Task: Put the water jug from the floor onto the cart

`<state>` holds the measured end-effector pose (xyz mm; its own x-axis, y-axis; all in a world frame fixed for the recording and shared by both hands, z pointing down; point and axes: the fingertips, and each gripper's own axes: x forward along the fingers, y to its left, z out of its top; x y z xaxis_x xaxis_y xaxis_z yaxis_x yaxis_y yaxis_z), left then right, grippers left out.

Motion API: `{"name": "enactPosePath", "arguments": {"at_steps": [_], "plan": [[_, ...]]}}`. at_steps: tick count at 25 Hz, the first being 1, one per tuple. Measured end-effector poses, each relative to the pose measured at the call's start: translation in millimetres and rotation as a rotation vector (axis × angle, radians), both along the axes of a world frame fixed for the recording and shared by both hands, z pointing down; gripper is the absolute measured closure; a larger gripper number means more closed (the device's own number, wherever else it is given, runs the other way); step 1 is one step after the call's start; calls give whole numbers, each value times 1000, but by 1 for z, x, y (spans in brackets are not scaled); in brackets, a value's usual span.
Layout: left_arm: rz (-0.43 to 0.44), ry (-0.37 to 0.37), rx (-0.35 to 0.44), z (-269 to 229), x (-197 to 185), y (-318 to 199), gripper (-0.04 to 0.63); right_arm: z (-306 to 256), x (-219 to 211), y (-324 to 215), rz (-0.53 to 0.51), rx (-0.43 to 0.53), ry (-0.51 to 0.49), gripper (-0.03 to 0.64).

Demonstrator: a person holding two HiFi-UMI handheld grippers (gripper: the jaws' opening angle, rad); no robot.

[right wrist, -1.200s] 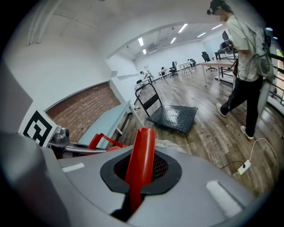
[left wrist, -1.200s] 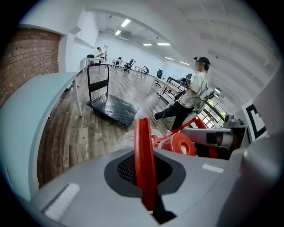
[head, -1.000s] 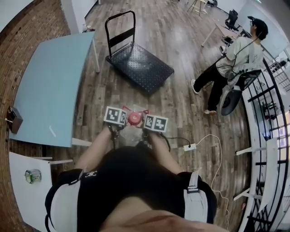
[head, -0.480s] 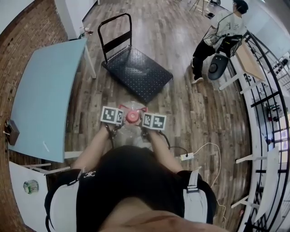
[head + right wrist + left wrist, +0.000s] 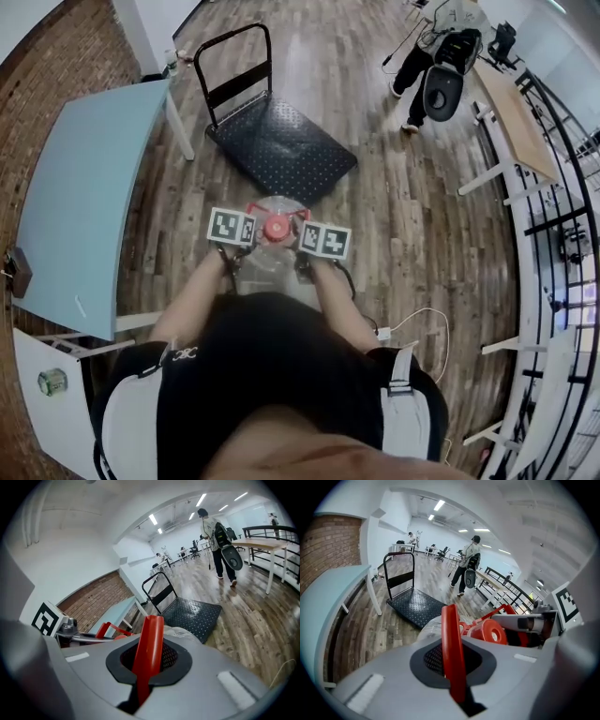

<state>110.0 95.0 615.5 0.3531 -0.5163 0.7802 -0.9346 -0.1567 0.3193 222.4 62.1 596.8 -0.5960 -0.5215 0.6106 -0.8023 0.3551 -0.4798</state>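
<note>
While short of the cart [image 5: 281, 150], water jug [image 5: 269, 267] in both grippers [image 5: 247, 244] [image 5: 301, 247].

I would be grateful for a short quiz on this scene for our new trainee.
1. True or false: the water jug stands on the cart.
2. The jug's cap is: A blue, B red, C white.
3. What do the left hand-held gripper and the right hand-held gripper clamp?
Key: 1 false, it is held short of the cart; 2 B; 3 the jug's red handle.
</note>
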Motion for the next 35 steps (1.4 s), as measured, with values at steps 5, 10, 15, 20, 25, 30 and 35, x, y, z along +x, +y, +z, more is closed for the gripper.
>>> {"name": "enactPosePath", "arguments": {"at_steps": [5, 10, 15, 20, 25, 30, 35], "plan": [[8, -3, -10, 7, 11, -21, 591, 5, 12, -20, 9, 18, 17, 603], [30, 1, -21, 16, 22, -49, 591, 17, 21, -43, 26, 5, 47, 601], [73, 30, -48, 29, 25, -88, 591, 33, 22, -74, 56, -39, 66, 601], [98, 28, -71, 40, 26, -131, 591, 44, 19, -118, 93, -70, 110, 603], [109, 32, -71, 43, 12, -174, 589, 45, 8, -161, 125, -75, 112, 603], [83, 75, -56, 35, -18, -219, 589, 35, -20, -208, 101, -60, 76, 603], [57, 109, -33, 28, -47, -256, 589, 29, -48, -248, 66, -44, 75, 601]]}}
